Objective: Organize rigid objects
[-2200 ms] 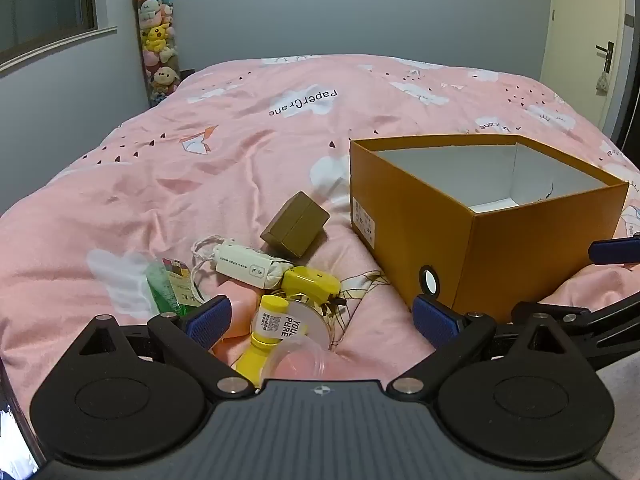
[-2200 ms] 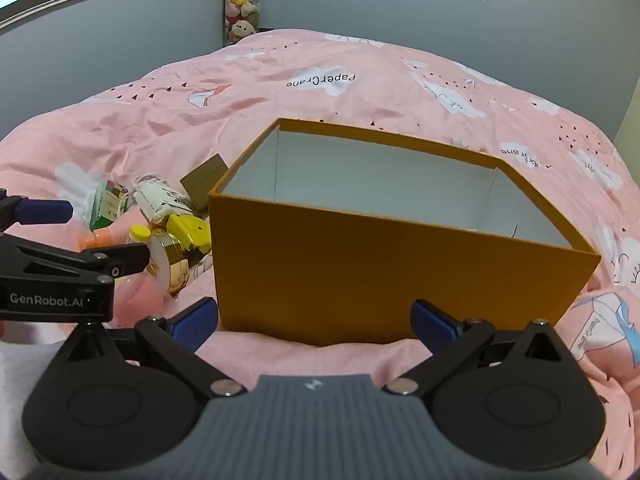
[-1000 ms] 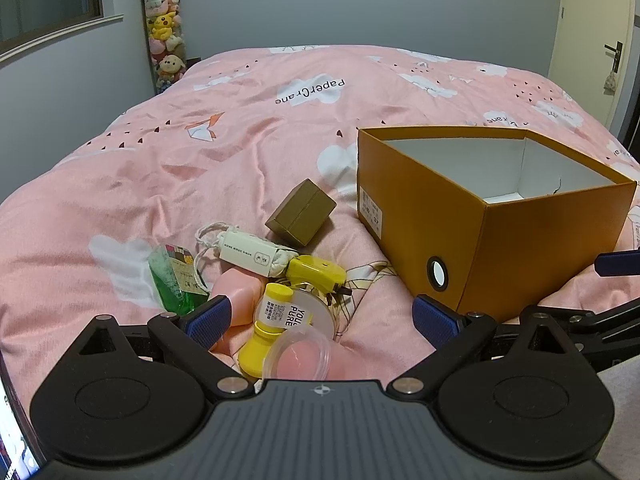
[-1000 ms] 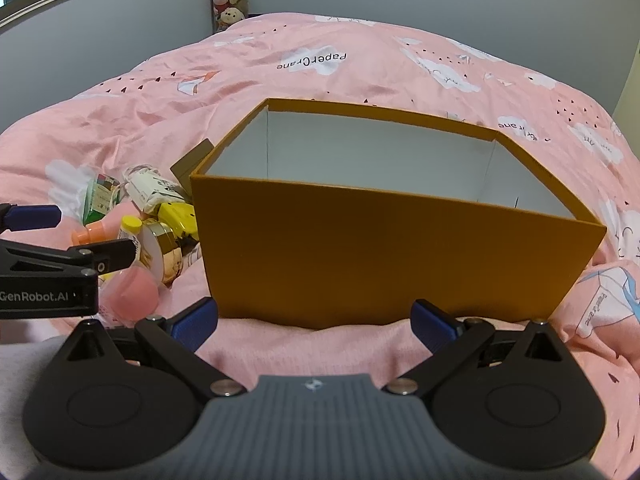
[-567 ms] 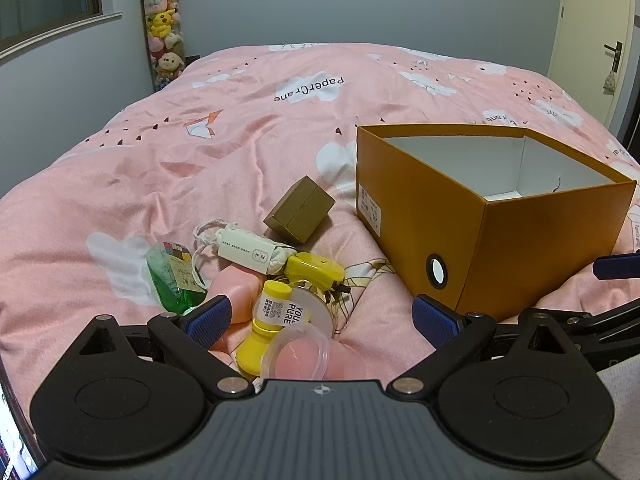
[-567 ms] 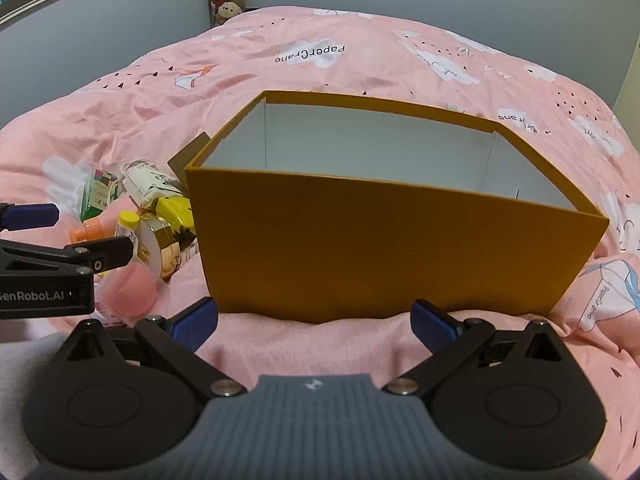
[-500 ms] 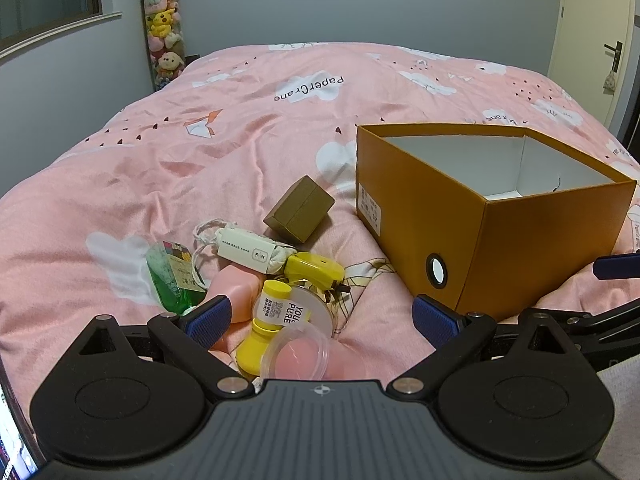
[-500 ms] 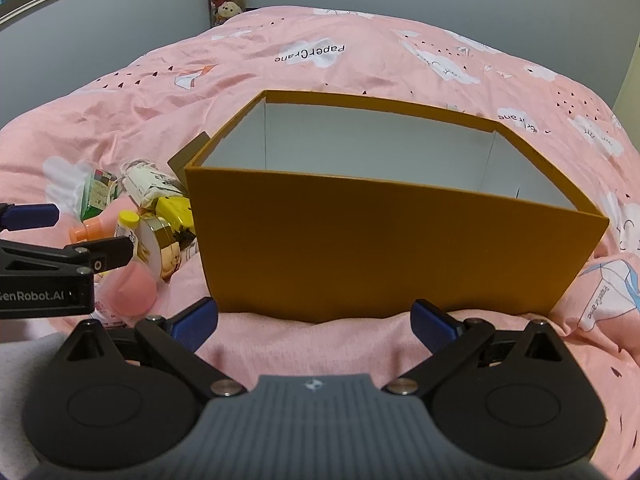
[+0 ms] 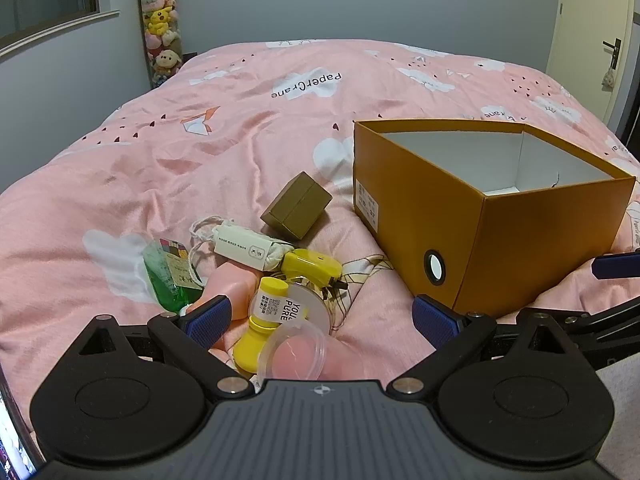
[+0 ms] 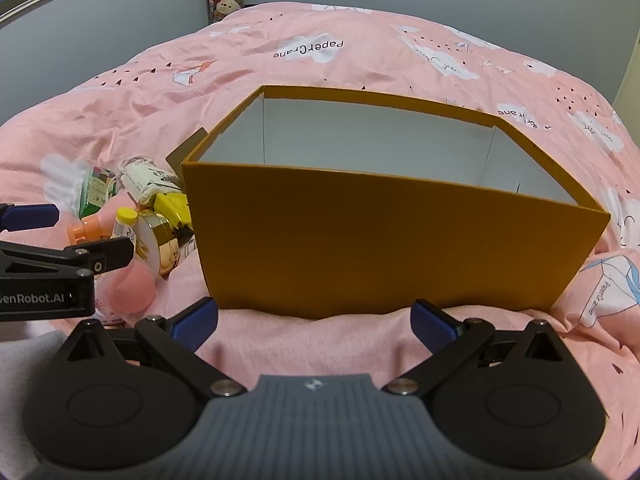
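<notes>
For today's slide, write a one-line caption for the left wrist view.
Open left gripper hovers over a pile of small items beside an open orange box on a pink duvet.

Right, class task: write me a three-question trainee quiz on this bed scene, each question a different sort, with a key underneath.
1. True or false: the orange box already holds an item.
2. Multiple choice: the small brown box lies (A) inside the orange box, (B) on the bedspread beside it, (C) in the left gripper.
3. Fill in: both the left gripper and the right gripper have their jaws ____.

Key: 1 false, no item shows inside it; 2 B; 3 open.
</notes>
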`<state>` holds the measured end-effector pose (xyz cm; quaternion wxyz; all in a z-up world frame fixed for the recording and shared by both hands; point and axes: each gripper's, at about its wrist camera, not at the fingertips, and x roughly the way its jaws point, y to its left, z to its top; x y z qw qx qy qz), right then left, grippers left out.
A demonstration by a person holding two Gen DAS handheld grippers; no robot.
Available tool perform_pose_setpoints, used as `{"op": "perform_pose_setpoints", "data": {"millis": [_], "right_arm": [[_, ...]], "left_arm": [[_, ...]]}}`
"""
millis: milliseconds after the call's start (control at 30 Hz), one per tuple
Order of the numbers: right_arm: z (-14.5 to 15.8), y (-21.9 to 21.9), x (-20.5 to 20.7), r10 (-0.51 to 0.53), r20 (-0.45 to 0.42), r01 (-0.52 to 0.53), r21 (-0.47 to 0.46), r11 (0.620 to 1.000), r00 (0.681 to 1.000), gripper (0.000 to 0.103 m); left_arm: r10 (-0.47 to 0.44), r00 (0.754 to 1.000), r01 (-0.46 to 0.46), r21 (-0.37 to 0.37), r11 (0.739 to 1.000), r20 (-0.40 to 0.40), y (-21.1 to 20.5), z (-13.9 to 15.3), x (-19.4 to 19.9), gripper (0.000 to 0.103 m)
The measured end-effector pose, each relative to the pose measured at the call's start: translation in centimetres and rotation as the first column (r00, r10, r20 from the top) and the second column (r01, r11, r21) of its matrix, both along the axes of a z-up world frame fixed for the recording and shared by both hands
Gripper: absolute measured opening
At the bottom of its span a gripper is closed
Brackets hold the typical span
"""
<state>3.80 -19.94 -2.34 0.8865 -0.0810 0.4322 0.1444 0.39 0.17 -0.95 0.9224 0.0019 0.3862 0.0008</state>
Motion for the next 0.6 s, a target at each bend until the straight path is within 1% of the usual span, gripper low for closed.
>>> {"op": "perform_pose_setpoints", "data": {"millis": [367,467,533,600], "right_arm": [[-0.2,0.1,0.1,0.006,-0.013,-0.006,-0.005,1.000,1.000,0.100],[-0.2,0.1,0.2,0.027,-0.029,-0.027,0.009,1.000,0.999,0.100],[0.0,0.2,0.3,0.044,-0.030,-0.044,0.011,0.999,0.999,0.100],[0.4,0.4,0.3,0.069,-0.020,-0.069,0.016,0.998,0.997,0.100]], "left_arm": [[0.007,1.000,-0.007,-0.009,1.000,-0.009,0.2,-0.1,0.0,0.103],[0.016,1.000,-0.016,-0.011,1.000,-0.019,0.6,0.1,0.0,0.103],[0.011,1.000,-0.012,-0.028,1.000,-0.022,1.1,0.2,-0.1,0.103],[0.003,0.999,-0.005,-0.060,0.998,-0.035,1.9,0.4,-0.2,0.103]]}}
